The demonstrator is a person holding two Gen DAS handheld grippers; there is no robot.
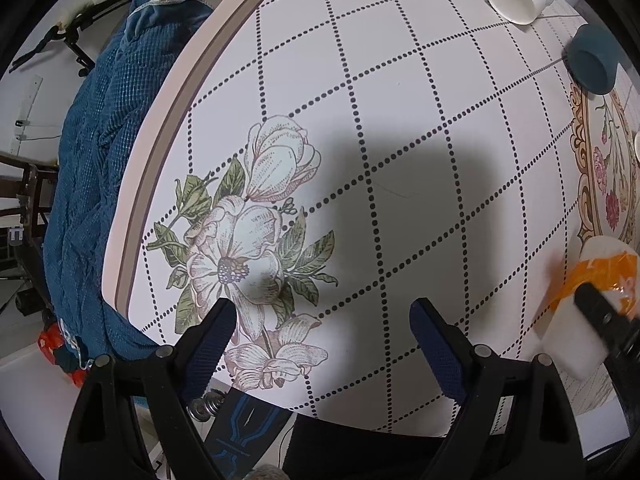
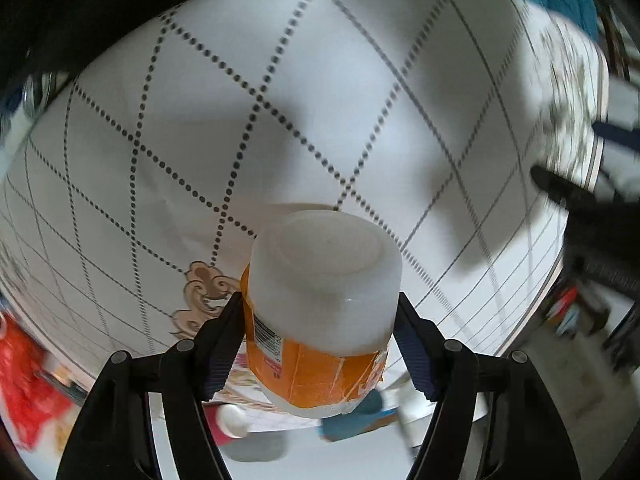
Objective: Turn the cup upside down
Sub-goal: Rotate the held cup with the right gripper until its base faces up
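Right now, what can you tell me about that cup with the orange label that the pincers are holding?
The cup looks like cloudy white, translucent plastic, wrapped in an orange label with a barcode on one side. The right gripper is shut on it, one finger pressing each side over the label. Its flat, round base faces the right wrist camera, so its mouth points away, toward the table below. It seems lifted clear of the table, though contact underneath is hidden. In the left wrist view it shows blurred at the right edge.
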